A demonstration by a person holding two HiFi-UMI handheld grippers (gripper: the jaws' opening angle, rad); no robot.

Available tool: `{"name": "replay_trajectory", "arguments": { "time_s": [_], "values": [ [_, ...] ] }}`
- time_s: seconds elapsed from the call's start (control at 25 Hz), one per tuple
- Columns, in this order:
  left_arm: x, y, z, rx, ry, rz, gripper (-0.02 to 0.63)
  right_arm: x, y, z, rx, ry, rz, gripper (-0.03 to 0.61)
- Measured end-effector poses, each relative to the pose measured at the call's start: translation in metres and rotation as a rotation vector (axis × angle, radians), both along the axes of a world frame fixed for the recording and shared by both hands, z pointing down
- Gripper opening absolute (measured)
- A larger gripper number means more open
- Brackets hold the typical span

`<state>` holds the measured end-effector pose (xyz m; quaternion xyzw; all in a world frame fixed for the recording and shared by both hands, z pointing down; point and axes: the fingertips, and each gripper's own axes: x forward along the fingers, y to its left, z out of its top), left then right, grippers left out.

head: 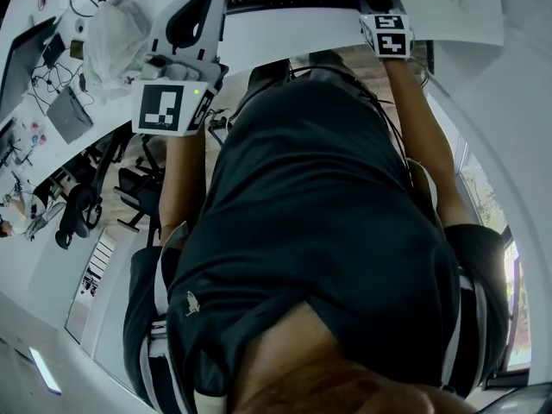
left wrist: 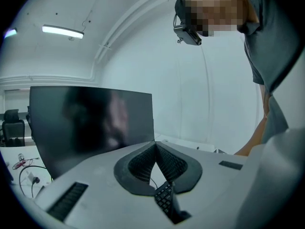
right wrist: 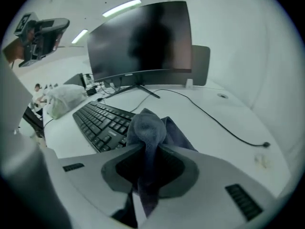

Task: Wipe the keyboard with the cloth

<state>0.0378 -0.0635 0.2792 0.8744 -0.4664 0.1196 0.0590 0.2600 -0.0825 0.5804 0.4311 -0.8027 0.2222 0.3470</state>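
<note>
1. Broadly, the wide black curved monitor (right wrist: pixel 143 39) stands at the back of the white desk (right wrist: pixel 209 128), just behind the work. A wiping stroke pushed too far away from the person could knock its stand.
2. The long black keyboard (right wrist: pixel 102 123) lies flat on the desk, to the left of the right gripper, and nothing holds it down. Sideways rubbing would probably slide it towards the crumpled white plastic bag (right wrist: pixel 64 99) at its far end.
3. The left gripper (left wrist: pixel 154 143) is raised off the desk and tilted up towards the monitor. Its jaws are pressed together at the tips with nothing between them. It is in no position to steady the keyboard, so any skidding would go unchecked.
4. The right gripper (right wrist: pixel 145 146) pinches the soft grey-blue cloth (right wrist: pixel 145 128) by a narrow fold, and the bulk bunches up beyond the jaw tips. That small bite could slip out under drag. The hard jaws might also scrape or press keys if the wad rolls aside.
5. The thin black cable (right wrist: pixel 228 130) trails across the desk to the right of the cloth. A loose corner could snag it on a wide return sweep.
</note>
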Motion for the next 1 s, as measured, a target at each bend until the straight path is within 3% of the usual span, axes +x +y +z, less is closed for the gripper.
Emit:
{"name": "replay_trajectory", "arguments": {
  "time_s": [0.12, 0.24, 0.32, 0.56, 0.64, 0.8, 0.88, 1.0],
  "values": [
    [-0.006, 0.007, 0.008, -0.016, 0.006, -0.014, 0.006, -0.008, 0.008, 0.002, 0.016, 0.034, 0.026, 0.067],
    [0.0, 0.01, 0.008, -0.02, 0.01, 0.0, 0.005, -0.063, 0.035, 0.001, 0.004, -0.008, -0.161, 0.067],
    [0.005, 0.011, 0.005, -0.011, 0.005, 0.011, 0.005, -0.075, 0.043, 0.003, -0.014, -0.039, -0.227, 0.067],
    [-0.011, 0.018, 0.006, -0.017, 0.001, -0.019, 0.005, 0.008, 0.02, 0.003, -0.005, 0.043, 0.047, 0.067],
    [-0.015, 0.022, 0.01, -0.03, 0.006, -0.03, 0.005, -0.006, 0.027, 0.003, 0.006, 0.051, 0.035, 0.066],
    [-0.007, 0.023, 0.011, -0.024, 0.009, -0.008, 0.006, -0.068, 0.051, 0.007, -0.008, -0.02, -0.145, 0.066],
    [-0.002, 0.022, 0.008, -0.02, 0.002, 0.003, 0.006, -0.061, 0.049, 0.007, -0.025, -0.043, -0.153, 0.066],
    [-0.005, 0.023, 0.003, -0.009, 0.009, -0.008, 0.005, -0.013, 0.038, 0.005, -0.034, -0.036, -0.044, 0.067]
  ]
}}
